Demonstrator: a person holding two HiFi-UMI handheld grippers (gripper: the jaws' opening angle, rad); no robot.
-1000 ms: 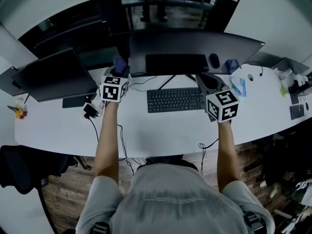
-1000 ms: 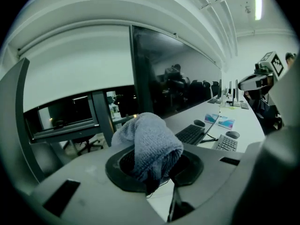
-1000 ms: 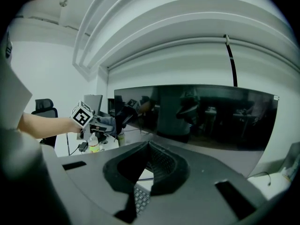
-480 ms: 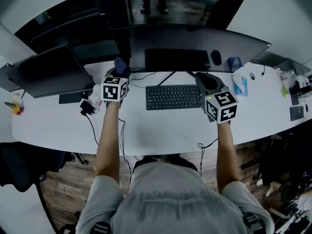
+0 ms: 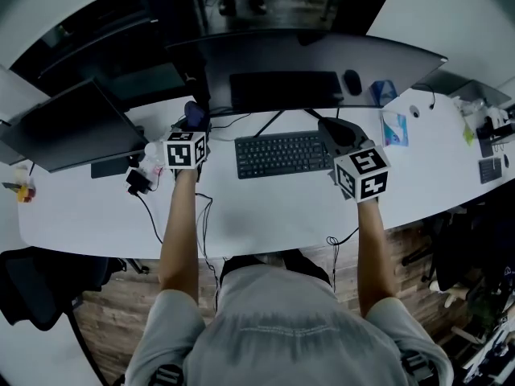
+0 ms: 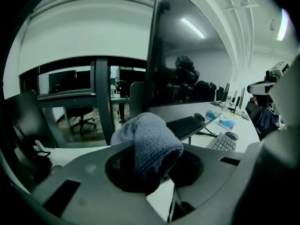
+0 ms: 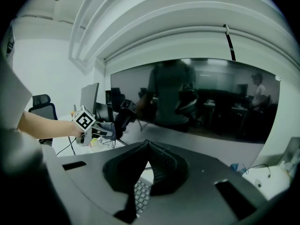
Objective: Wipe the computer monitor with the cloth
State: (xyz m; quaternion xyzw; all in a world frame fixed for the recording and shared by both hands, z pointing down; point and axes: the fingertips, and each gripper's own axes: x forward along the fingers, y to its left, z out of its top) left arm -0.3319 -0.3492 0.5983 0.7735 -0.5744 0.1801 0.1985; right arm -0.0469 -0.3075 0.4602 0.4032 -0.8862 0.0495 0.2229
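Note:
The wide curved monitor (image 5: pixel 322 61) stands dark at the back of the white desk (image 5: pixel 265 211). My left gripper (image 5: pixel 193 129) is shut on a bunched blue-grey cloth (image 5: pixel 195 112) just in front of the monitor's lower left corner. In the left gripper view the cloth (image 6: pixel 152 142) bulges up between the jaws, with the monitor's edge (image 6: pixel 157 55) close ahead. My right gripper (image 5: pixel 336 132) hovers over the keyboard's right end, jaws shut with nothing in them. The right gripper view shows the closed jaws of the right gripper (image 7: pixel 148 146) facing the monitor (image 7: pixel 201 102), with the left gripper (image 7: pixel 101 128) and the cloth (image 7: pixel 107 126) at the left.
A black keyboard (image 5: pixel 282 154) lies under the monitor. A second monitor (image 5: pixel 76 125) stands at the left, with cables and a plug (image 5: pixel 135 182) beside it. A mouse (image 5: pixel 352 81), leaflets (image 5: pixel 394 127) and small devices (image 5: pixel 489 169) sit at the right. An office chair (image 5: pixel 40 284) is at lower left.
The head view has shifted slightly, so the desk sits lower in the picture. Both grippers keep much the same place before the monitor, and the left still holds the cloth.

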